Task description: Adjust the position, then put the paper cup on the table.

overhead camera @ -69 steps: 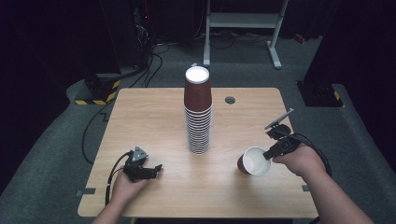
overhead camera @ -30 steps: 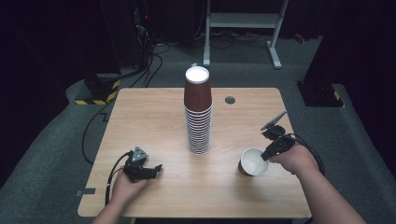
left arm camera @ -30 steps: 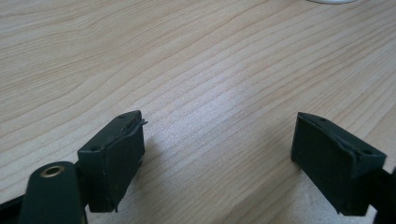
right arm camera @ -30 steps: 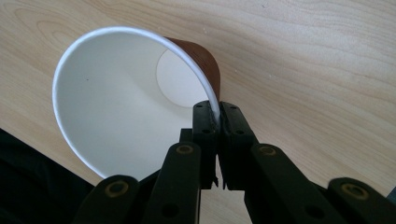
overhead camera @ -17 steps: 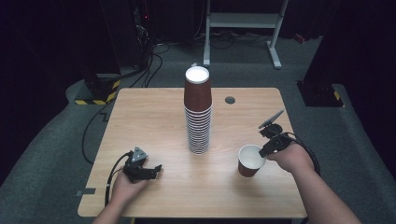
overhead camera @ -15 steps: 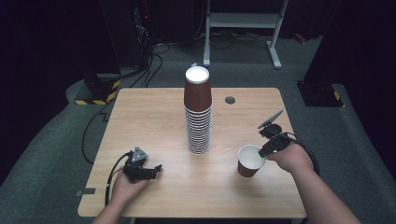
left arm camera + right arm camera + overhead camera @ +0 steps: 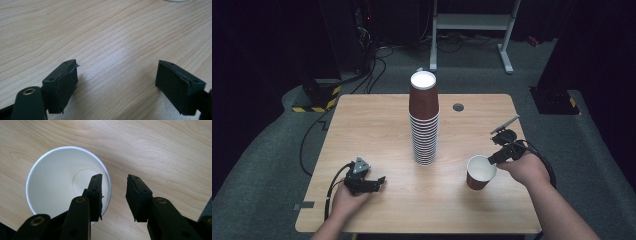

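A single brown paper cup with a white inside stands upright on the wooden table, right of a tall stack of upside-down brown cups. My right gripper straddles the cup's rim from above. In the right gripper view one jaw hangs inside the cup and the other outside it. The jaws have just been opening, with the cup wall between them and the pads off it. My left gripper rests at the table's front left, open over bare wood.
A round cable hole sits in the table behind the stack. Beyond the far edge stands a white metal frame, with cables on the floor. A yellow-black striped strip lies at the back left.
The single cup went from tilted on its side in the right gripper to standing upright on the table. The right jaws have parted from it. The left hand kept still.
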